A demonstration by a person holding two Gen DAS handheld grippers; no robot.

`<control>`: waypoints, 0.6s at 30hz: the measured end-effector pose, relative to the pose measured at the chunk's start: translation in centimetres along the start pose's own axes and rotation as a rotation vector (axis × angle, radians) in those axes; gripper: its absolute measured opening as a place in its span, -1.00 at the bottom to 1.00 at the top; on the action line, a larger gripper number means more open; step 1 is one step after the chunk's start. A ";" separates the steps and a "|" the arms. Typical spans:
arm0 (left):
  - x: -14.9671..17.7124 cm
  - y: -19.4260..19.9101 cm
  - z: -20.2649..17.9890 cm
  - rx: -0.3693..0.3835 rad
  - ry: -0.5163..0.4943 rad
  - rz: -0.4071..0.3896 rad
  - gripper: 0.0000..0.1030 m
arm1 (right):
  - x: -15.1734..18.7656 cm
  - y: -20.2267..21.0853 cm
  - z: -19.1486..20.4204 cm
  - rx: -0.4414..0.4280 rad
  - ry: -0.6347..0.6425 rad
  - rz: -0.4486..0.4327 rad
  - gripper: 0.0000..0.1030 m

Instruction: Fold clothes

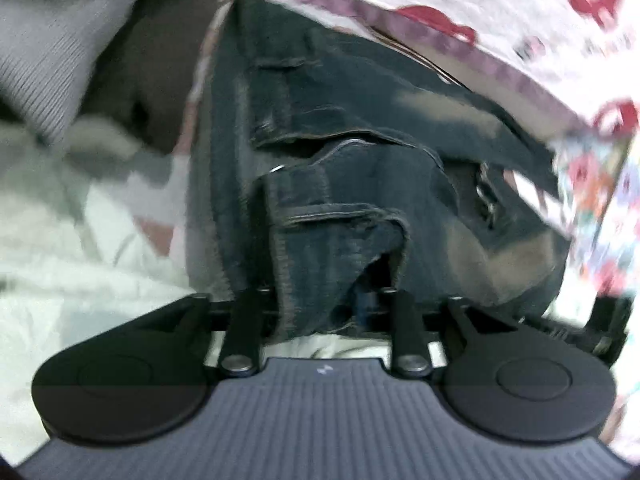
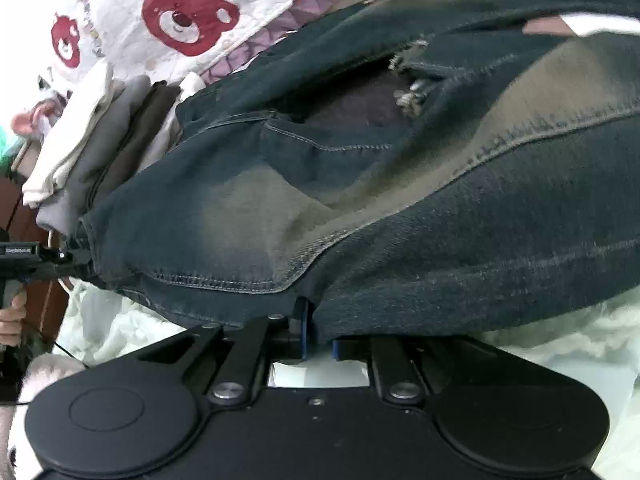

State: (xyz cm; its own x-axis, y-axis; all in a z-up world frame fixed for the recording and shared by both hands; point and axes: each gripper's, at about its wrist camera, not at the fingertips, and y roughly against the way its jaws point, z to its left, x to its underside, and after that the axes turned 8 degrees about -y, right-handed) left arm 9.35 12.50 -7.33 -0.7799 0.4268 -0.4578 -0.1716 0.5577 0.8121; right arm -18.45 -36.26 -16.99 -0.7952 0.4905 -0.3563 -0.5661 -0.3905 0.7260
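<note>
A pair of dark blue jeans [image 1: 360,152] with faded patches and a ripped hole fills both views; it also shows in the right wrist view [image 2: 400,184]. My left gripper [image 1: 328,312] is shut on a bunched edge of the jeans. My right gripper [image 2: 316,332] is shut on a seamed edge of the jeans, its fingers mostly hidden under the denim. The left gripper also shows at the left edge of the right wrist view [image 2: 52,260], holding the jeans' other end.
A white quilt with red bears [image 2: 180,12] lies behind the jeans. A stack of folded clothes [image 2: 92,148], cream, grey and brown, sits beside them. Pale green bedding [image 1: 80,240] lies below. A person's hand [image 2: 12,312] shows at the left edge.
</note>
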 end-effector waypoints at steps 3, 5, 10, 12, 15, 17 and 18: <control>0.4 -1.9 -3.1 -0.154 -0.246 0.096 -0.16 | -0.2 0.4 0.6 0.005 0.048 0.000 -0.70; 0.6 -2.4 -4.1 -0.192 -0.329 0.125 -0.16 | -0.6 1.5 1.5 -0.033 0.093 -0.022 -0.80; -0.3 0.6 -2.4 -0.006 -0.247 0.001 -0.14 | -1.8 4.1 2.5 -0.042 0.161 -0.075 -0.86; -0.9 1.7 -0.4 0.045 -0.135 -0.074 0.03 | -1.8 3.7 3.0 0.084 0.239 -0.053 -0.87; -1.6 3.2 2.7 0.101 0.042 -0.175 0.05 | -0.7 0.8 3.2 0.216 0.277 0.033 -0.85; -1.6 3.1 4.1 0.123 0.137 -0.186 0.06 | -0.7 0.6 3.4 0.225 0.284 0.029 -0.83; -1.6 3.1 4.8 0.134 0.185 -0.191 0.06 | -0.7 0.6 3.5 0.230 0.287 0.028 -0.83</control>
State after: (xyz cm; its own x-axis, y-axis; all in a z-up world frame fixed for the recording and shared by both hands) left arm 12.94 16.97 -5.85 -0.8397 0.1751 -0.5140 -0.2543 0.7095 0.6572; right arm -17.49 -34.11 -14.31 -0.8565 0.2306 -0.4617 -0.5061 -0.1996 0.8391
